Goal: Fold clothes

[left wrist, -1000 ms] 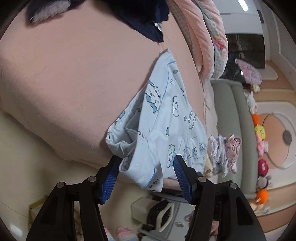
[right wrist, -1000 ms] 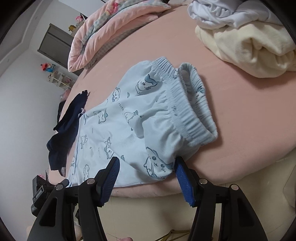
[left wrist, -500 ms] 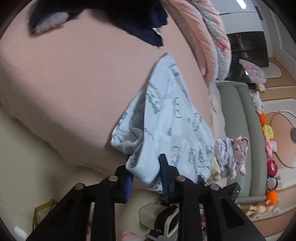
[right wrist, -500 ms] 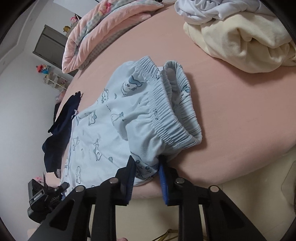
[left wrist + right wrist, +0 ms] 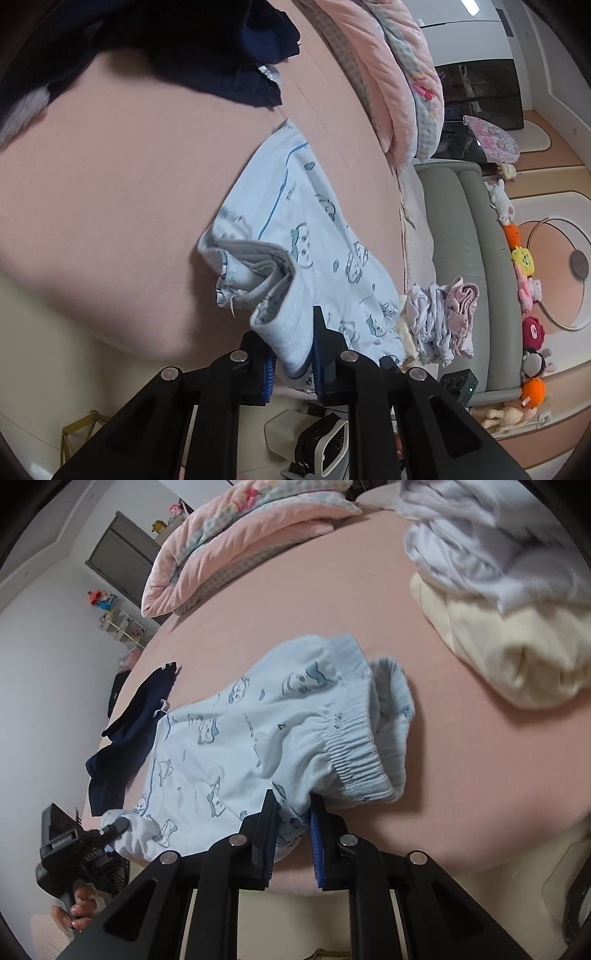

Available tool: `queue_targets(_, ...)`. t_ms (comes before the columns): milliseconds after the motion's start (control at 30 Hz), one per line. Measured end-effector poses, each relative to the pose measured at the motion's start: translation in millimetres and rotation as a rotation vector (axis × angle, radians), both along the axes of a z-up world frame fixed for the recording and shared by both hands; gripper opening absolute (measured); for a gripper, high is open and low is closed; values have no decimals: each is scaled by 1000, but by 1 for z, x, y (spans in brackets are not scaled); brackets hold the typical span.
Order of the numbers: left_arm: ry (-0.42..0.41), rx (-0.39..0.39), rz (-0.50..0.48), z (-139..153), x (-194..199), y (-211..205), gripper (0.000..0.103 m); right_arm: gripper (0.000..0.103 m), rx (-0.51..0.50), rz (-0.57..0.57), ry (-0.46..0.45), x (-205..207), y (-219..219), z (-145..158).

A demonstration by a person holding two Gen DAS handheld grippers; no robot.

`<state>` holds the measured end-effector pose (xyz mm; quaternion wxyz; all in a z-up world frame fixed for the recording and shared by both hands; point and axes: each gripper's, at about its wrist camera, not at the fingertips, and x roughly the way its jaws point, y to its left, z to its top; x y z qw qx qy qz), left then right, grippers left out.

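1. Bottom centre of the left wrist view: left tongs (image 5: 291, 354) closing, already nipped on the hem of one leg of the light blue printed shorts (image 5: 306, 236). Pads (image 5: 266, 376) squeezing a bunched fold of cloth, not a flat single layer.
2. Bottom centre of the right wrist view: right tongs (image 5: 291, 830) closing too, biting the shorts (image 5: 258, 746) just below the elastic waistband (image 5: 354, 760). Cloth clearly between the blue pads there as well.
3. Lower left of the right view: other tongs (image 5: 110, 829) pinching the far leg hem, a hand under the handle.
4. Middle of both views: shorts lying flat along the near edge of the pink bed (image 5: 461, 768), waistband gaping open and rumpled.
5. Further back, left of centre in the right view: dark navy garment (image 5: 129, 734) touching the leg end of the shorts. Could snag and drag along on the lift.
6. Upper right of the right view: cream and white laundry pile (image 5: 517, 638), well apart from the shorts. Upper centre: folded pink quilt (image 5: 236, 542).
7. Risks, just guessing: only one layer caught by either grip, so the shorts open up instead of folding clean; shallow bite near the edge slipping off mid-lift; cloth sliding off the mattress edge.
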<state>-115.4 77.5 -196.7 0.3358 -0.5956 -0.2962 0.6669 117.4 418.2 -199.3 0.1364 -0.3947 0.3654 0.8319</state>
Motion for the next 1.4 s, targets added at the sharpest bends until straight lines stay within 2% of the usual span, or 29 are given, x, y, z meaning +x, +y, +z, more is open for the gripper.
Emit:
queue_targets(133, -7, 14, -2, 5, -15, 7, 14, 14, 17, 8, 4, -7, 5, 9)
queue_targets(267, 20, 24, -10, 13, -31, 15, 14, 14, 55, 26, -4, -18, 9, 20)
queue_targets(667, 27, 1, -29, 17, -70, 40, 13, 14, 184, 53, -45, -49, 19, 44)
queue_targets(800, 32, -31, -46, 16, -79, 47, 13, 14, 203, 62, -56, -57, 28, 51)
queue_targets(967, 19, -50, -79, 13, -86, 54, 13, 14, 262, 80, -43, -54, 30, 61)
queue_targets(1167, 22, -69, -87, 15, -89, 57, 13, 14, 284, 102, -74, -49, 29, 57)
queue_targets(1267, 19, -90, -92, 12, -93, 61, 13, 16, 344, 129, -88, -43, 19, 62)
queue_targets(1333, 10, -93, -91, 10, -96, 62, 13, 37, 424, 178, -100, -38, 5, 69)
queue_targets(1367, 3, -93, -90, 8, -97, 62, 13, 59, 462, 204, -106, -37, -2, 71)
queue_targets(1400, -3, -93, -89, 7, -98, 63, 13, 64, 507, 235, -112, -34, -11, 73)
